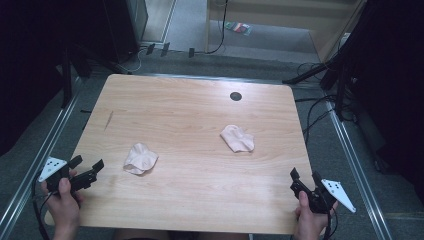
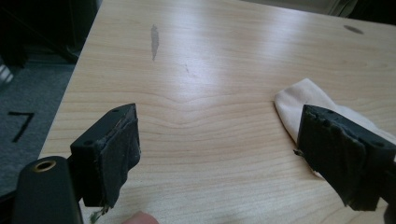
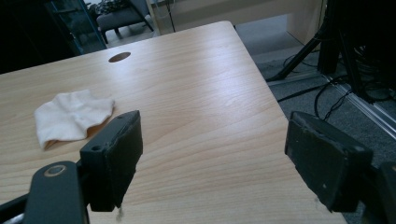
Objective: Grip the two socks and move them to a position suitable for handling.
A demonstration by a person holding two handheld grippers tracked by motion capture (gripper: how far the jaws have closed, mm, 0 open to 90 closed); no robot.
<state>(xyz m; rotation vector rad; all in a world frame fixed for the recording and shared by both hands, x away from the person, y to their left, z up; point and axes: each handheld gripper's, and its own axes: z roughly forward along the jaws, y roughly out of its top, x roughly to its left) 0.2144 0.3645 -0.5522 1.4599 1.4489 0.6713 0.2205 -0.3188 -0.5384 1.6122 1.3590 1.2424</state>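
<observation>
Both the left gripper [image 1: 89, 169] and right gripper [image 1: 305, 179] stand spread and empty, while the two crumpled cloths [image 1: 140, 158] [image 1: 237, 138] on the counter [image 1: 190, 120] look light and limp, probably best pinched at a raised fold.

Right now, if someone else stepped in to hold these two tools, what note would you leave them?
Left tool: open, empty, near the table's left front edge.
Right tool: open, empty, near the right front edge.
Two crumpled pale pink cloths lie on the light wooden table: left cloth just beyond the left tool, right cloth farther out.
Done: nothing picked up.
Left: probably grasping each cloth.
</observation>
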